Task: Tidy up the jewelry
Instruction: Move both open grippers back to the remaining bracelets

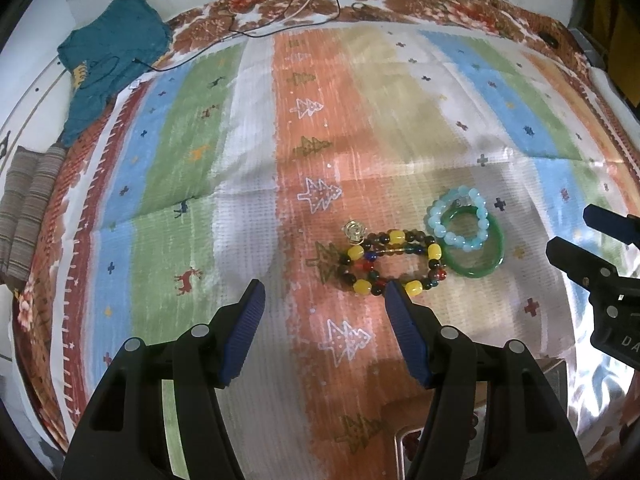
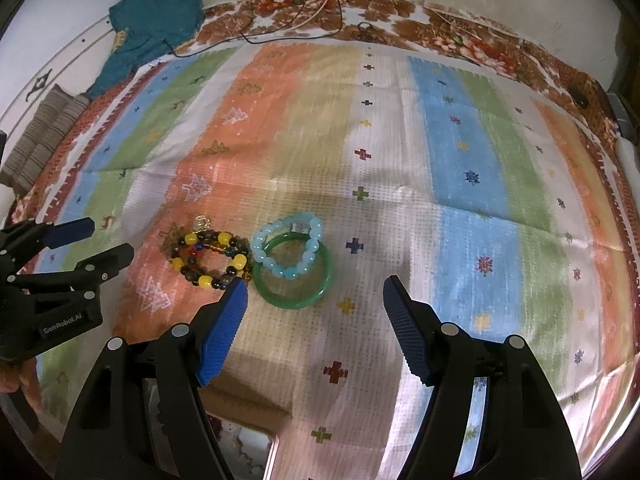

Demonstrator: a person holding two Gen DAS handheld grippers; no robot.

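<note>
A bead bracelet with yellow and dark beads [image 1: 390, 264] [image 2: 210, 258] lies on the striped cloth, a small gold charm [image 1: 354, 232] at its far edge. Beside it a pale blue bead bracelet [image 1: 458, 220] [image 2: 288, 246] rests partly on a green bangle [image 1: 478, 256] [image 2: 294, 280]. My left gripper [image 1: 324, 292] hovers open just short of the yellow bracelet, its right fingertip near the beads. My right gripper [image 2: 314, 288] is open too, close to the bangle's near rim. Each gripper shows at the edge of the other's view, the left gripper [image 2: 108, 240] and the right gripper [image 1: 568, 228].
The striped cloth [image 2: 460, 168] covers a floral sheet [image 1: 440, 4]. A teal garment [image 1: 108, 56] and dark cables [image 1: 280, 28] lie at the far left and back. A folded striped fabric [image 1: 24, 216] sits left. A shiny box edge [image 2: 248, 444] shows at the near edge.
</note>
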